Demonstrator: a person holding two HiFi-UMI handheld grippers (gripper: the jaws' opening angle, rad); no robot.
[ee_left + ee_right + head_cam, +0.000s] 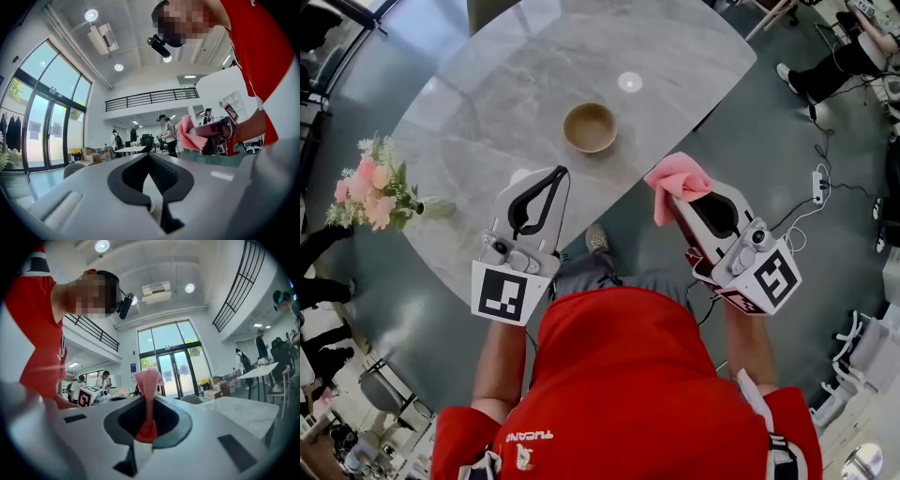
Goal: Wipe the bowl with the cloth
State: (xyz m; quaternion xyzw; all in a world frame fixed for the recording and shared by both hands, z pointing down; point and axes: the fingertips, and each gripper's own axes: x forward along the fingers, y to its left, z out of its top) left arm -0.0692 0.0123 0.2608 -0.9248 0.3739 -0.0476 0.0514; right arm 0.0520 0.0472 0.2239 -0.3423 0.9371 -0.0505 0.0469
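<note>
The right hand-held gripper (674,198) pinches the cloth (679,177), bowl (590,127) apart.

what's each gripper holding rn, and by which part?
Right gripper is shut on the pink cloth, pinching a bunched fold; the rest sticks out past the tips. Left gripper is shut with nothing in it.

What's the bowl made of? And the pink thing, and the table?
The bowl looks like wood or bamboo: tan, matte. The pink cloth seems soft fabric; it folds and droops. The table looks like polished grey stone: veins, a light's reflection.
</note>
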